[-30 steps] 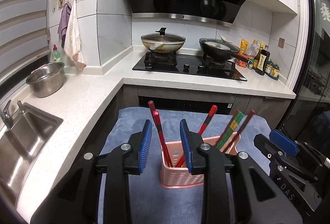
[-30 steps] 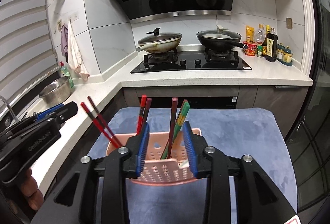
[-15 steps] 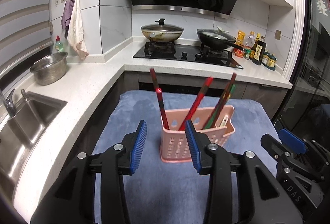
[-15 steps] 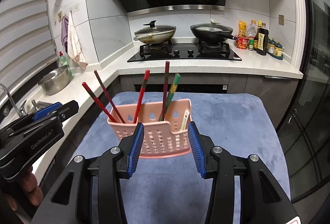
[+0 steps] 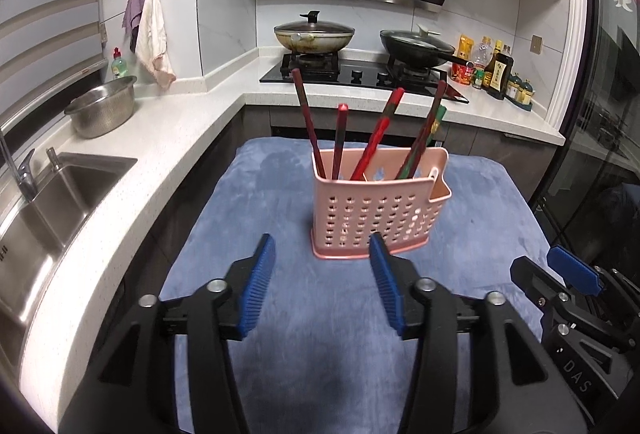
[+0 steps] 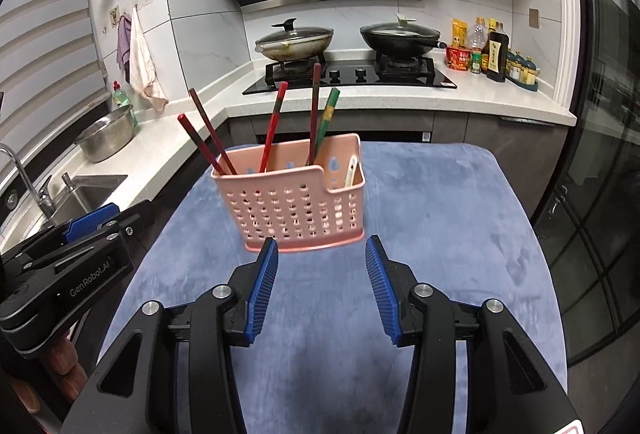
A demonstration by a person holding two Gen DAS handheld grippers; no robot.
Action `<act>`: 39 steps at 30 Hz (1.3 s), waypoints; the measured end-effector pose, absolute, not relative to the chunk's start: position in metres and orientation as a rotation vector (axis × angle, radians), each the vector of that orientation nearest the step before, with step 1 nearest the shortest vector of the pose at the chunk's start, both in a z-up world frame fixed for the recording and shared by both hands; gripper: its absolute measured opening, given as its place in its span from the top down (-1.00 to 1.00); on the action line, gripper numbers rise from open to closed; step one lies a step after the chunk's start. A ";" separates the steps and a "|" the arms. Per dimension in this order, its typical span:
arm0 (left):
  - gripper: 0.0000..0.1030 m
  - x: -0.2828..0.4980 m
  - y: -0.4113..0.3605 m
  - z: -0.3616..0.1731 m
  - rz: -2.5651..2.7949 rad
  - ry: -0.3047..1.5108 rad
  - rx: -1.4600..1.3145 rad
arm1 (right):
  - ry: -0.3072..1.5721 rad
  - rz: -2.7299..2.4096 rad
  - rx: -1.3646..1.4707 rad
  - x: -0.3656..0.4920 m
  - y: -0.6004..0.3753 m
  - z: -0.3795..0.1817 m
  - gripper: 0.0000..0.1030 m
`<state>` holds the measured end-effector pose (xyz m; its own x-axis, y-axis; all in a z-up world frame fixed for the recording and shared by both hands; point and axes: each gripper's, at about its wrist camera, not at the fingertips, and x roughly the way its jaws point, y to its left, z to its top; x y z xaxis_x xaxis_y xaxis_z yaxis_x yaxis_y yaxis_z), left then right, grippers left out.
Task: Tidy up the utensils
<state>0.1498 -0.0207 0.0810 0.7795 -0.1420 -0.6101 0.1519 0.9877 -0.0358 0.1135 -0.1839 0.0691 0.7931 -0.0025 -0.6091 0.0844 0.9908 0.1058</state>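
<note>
A pink perforated utensil holder (image 5: 374, 206) stands upright on a blue cloth (image 5: 304, 314); it also shows in the right wrist view (image 6: 298, 206). Several red, dark and green chopsticks (image 5: 378, 136) stand in it, also seen in the right wrist view (image 6: 272, 126), and a pale utensil (image 6: 350, 170) sits in its small side compartment. My left gripper (image 5: 322, 278) is open and empty, short of the holder. My right gripper (image 6: 322, 274) is open and empty, just in front of the holder's base. Each gripper shows at the edge of the other's view.
A white counter (image 5: 132, 162) runs along the left with a sink (image 5: 52, 194) and a steel bowl (image 5: 102, 110). A hob (image 5: 360, 74) with two pans stands behind. Sauce bottles (image 5: 496, 72) are at the back right. A glass door (image 6: 600, 194) is on the right.
Both grippers have pulled back from the holder toward me and opened wider. The holder and chopsticks stay in place on the cloth.
</note>
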 end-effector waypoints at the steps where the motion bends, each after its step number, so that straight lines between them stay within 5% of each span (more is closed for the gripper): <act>1: 0.03 0.149 -0.020 0.080 -0.157 0.659 0.016 | 0.655 -0.048 0.137 0.111 -0.184 0.068 0.03; 18: -0.14 0.123 -0.024 0.058 -0.146 0.714 0.053 | 0.708 -0.059 0.129 0.089 -0.178 0.052 -0.11; 26: -0.47 0.118 -0.022 0.050 -0.125 0.732 0.061 | 0.721 -0.069 0.121 0.085 -0.181 0.048 -0.27; 39: -0.72 0.116 -0.016 0.045 -0.100 0.750 0.074 | 0.752 -0.072 0.134 0.081 -0.185 0.039 -0.31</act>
<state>0.1162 -0.0157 0.0453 0.7276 -0.0643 -0.6830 0.1168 0.9927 0.0310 0.0809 -0.1853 0.0386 0.7284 -0.0176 -0.6850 0.1134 0.9890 0.0951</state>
